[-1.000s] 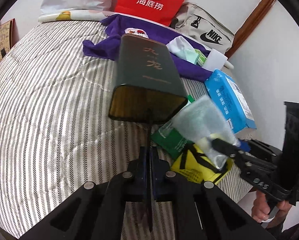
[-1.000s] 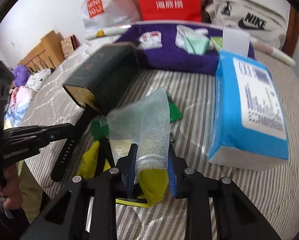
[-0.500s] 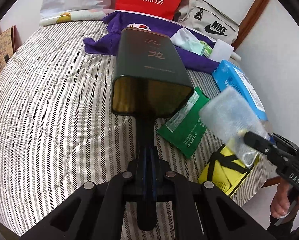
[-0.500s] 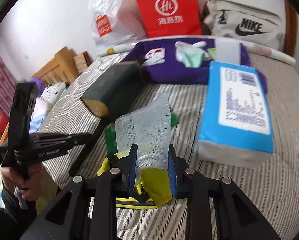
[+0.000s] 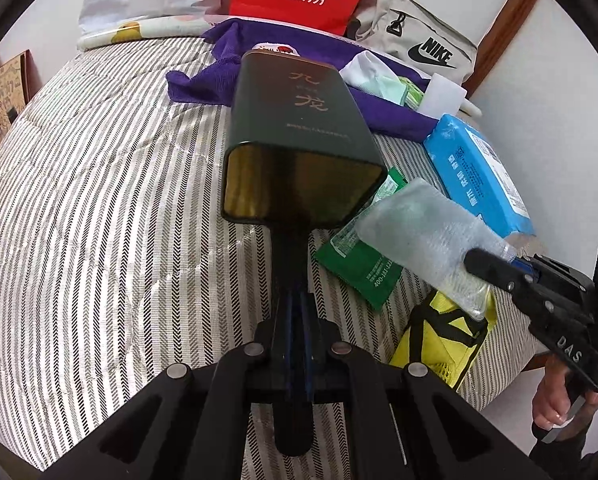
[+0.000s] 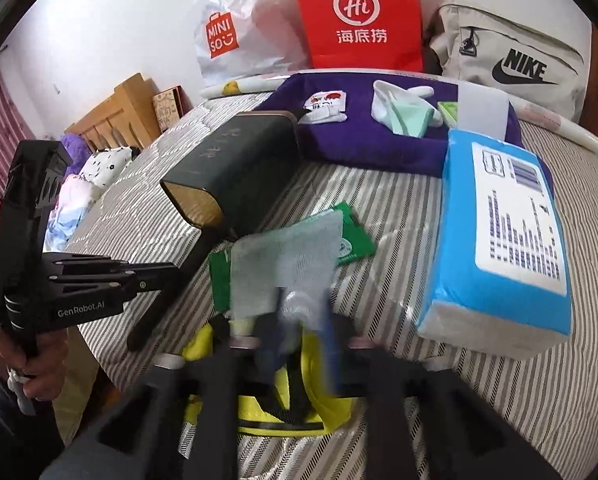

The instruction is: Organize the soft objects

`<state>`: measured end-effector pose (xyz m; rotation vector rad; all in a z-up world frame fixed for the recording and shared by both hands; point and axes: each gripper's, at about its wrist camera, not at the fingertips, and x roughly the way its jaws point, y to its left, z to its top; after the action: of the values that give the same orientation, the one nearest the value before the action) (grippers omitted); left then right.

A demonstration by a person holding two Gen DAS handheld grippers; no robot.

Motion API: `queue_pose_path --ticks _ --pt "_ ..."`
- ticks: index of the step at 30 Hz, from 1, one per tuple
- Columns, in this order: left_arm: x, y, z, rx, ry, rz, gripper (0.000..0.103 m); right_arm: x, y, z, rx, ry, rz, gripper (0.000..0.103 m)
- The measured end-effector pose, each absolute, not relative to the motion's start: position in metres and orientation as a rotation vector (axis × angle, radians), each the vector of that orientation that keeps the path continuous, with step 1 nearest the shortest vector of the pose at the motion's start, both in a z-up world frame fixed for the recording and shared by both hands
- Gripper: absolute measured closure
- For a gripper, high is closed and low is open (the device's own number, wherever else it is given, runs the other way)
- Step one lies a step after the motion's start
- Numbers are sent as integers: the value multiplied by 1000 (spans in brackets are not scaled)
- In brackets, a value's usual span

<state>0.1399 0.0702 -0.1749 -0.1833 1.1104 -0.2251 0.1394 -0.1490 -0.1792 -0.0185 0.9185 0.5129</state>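
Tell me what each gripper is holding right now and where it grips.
Left gripper pinches the dark green box at its open end's lower rim. Right gripper clamps the mesh pouch at its lower end.

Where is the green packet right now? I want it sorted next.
In the left wrist view the green packet lies flat on the striped bedspread, right of centre, between the dark tin and the yellow pouch.
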Motion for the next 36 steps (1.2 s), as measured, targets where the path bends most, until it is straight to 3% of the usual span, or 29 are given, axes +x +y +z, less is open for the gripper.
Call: queue_pose_path --ticks 7,9,10,11,15,17,27,28,30,31,32,36 --pt "135 70 -173 -151 1119 -212 97 124 -164 -153 -10 841 524 96" --pt "132 67 -171 -130 1115 -227 84 116 -174 -147 -5 831 523 96" --pt "131 64 -171 -110 1118 -222 63 111 -180 -144 -8 828 521 96" --pt "131 61 -172 -81 1116 -197 51 106 -185 -143 -14 826 516 96" --pt "132 50 -176 22 1081 -128 56 84 -212 -144 -29 828 474 95" --pt "129 44 -177 93 1057 -87 82 77 -229 -152 -21 858 449 95" --pt "133 41 -177 81 1069 -106 80 75 -267 -200 -14 960 353 93" --pt "133 41 -177 85 1067 -107 80 76 -266 -201 -27 966 350 89" --pt "134 39 -178 93 1064 -107 80 77 -267 -204 -52 971 346 68" --pt "134 39 -178 95 1062 -108 80 76 -269 -204 -58 961 339 50" --pt "134 39 -178 96 1061 -109 80 74 -272 -202 -53 942 338 44" --pt "135 39 -178 103 1062 -117 80 77 -278 -198 -7 935 373 40"
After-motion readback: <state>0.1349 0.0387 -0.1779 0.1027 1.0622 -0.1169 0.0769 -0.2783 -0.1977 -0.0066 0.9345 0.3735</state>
